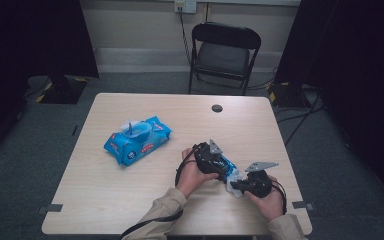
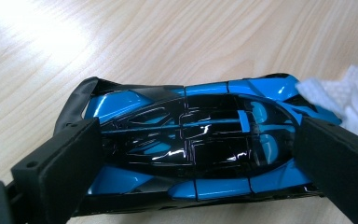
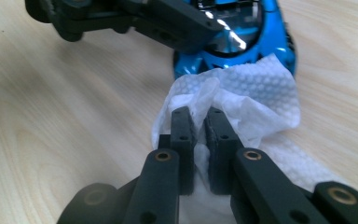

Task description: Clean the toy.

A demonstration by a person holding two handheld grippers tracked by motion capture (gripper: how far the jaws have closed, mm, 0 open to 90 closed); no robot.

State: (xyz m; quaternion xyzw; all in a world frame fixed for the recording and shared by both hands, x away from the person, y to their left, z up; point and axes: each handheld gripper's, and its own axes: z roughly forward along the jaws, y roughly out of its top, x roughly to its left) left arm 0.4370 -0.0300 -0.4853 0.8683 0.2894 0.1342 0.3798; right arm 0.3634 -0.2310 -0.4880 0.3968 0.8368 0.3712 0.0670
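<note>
A shiny blue and black toy car [image 2: 191,144] lies on the wooden table [image 1: 130,190], clamped across its body by my left gripper [image 2: 196,158]. In the high view the car [image 1: 226,163] sits at the front right between both hands, the left gripper [image 1: 215,159] on it. My right gripper [image 3: 199,116] is shut on a white wet wipe [image 3: 247,98], which is pressed against the car's [image 3: 235,44] blue end. The wipe [image 2: 354,91] also shows at the car's right edge, and under the right gripper [image 1: 240,184] as a white wad [image 1: 236,179].
A blue pack of wet wipes [image 1: 137,140], a wipe poking from its lid, lies left of centre. A dark round grommet [image 1: 217,108] marks the table's far side. A black folding chair [image 1: 223,55] stands behind the table. Cables trail on the floor at right.
</note>
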